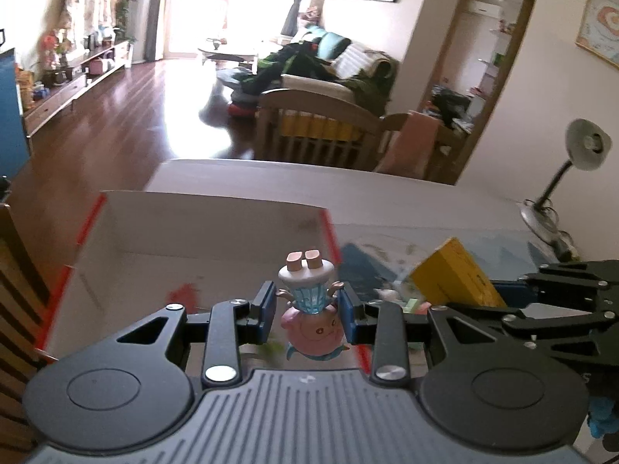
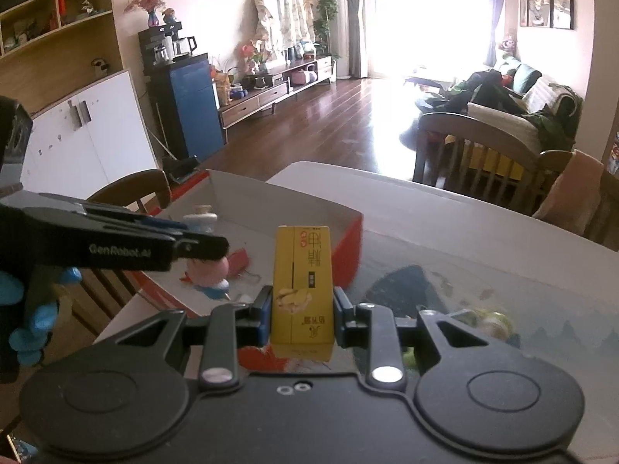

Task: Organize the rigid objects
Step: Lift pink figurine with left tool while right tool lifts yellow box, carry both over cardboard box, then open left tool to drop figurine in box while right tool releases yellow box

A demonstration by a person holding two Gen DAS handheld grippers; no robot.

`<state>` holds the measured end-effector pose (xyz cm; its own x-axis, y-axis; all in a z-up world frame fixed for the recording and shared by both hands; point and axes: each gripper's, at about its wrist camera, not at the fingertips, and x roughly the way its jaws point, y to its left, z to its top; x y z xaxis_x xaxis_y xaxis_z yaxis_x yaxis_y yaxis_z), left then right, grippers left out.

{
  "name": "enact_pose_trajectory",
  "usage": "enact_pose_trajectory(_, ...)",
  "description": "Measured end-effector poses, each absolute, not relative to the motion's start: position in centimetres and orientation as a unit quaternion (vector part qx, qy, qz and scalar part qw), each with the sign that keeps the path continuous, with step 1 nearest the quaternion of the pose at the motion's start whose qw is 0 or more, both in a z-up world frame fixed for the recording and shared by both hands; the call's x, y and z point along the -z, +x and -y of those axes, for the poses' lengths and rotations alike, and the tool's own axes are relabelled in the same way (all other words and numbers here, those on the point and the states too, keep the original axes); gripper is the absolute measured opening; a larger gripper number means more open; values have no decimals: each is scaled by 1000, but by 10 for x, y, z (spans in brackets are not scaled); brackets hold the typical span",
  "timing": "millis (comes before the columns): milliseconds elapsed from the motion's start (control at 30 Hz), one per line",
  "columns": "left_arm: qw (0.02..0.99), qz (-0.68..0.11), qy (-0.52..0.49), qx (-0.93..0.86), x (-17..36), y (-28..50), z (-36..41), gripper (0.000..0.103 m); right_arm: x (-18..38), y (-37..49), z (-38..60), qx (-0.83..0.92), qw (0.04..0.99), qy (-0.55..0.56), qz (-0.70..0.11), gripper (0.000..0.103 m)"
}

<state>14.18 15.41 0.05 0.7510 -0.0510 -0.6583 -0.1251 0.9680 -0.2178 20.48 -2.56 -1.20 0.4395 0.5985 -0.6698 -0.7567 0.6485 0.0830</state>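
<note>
The left gripper [image 1: 308, 311] is clamped on a small pink figurine [image 1: 309, 309], its blue pads [image 1: 267, 309] pressing the toy's middle from both sides. The figurine hangs upside down: its long axis runs along the gripper's line, feet pointing away from the camera and the round pink head toward it. Seen from the right wrist, it hangs above the floor of the red-edged white box [image 1: 216, 232].

The right gripper [image 2: 300, 315] grips a yellow carton [image 2: 301, 290] across its narrow width, pads tight on both side faces. The carton's long axis also points away from the camera, and its printing reads inverted, so the top end faces the gripper. It is held just beside the box, close to the box's red side wall [image 2: 350, 255], over the table [image 2: 483, 224].

Inside the box, a red patch marks the floor near the figurine. A blue-gloved hand [image 2: 35, 309] holds the left gripper, on the box's near side. Beyond the box, past the table's far edge, stand wooden chairs [image 2: 479, 154]. A desk lamp [image 1: 572, 178] stands well to the box's right, at the table's edge by the wall.
</note>
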Motion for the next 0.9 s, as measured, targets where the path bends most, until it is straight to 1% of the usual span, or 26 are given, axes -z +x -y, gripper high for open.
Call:
enact_pose_trajectory(233, 922, -365, -115, -50, 8, 151, -205, 34, 27, 215, -16, -395, 839, -123, -353, 29)
enact_pose_trajectory(433, 913, -389, -95, -72, 26, 166, -240, 34, 43, 224, -47, -384, 838, -137, -363, 29)
enact_pose_trajectory(700, 902, -420, -68, -77, 50, 197, -261, 34, 71, 235, -87, -362, 832, -175, -382, 29)
enact_pose_trajectory(900, 891, -446, -32, -79, 70, 219, -262, 34, 97, 244, -107, -348, 823, -198, -402, 29)
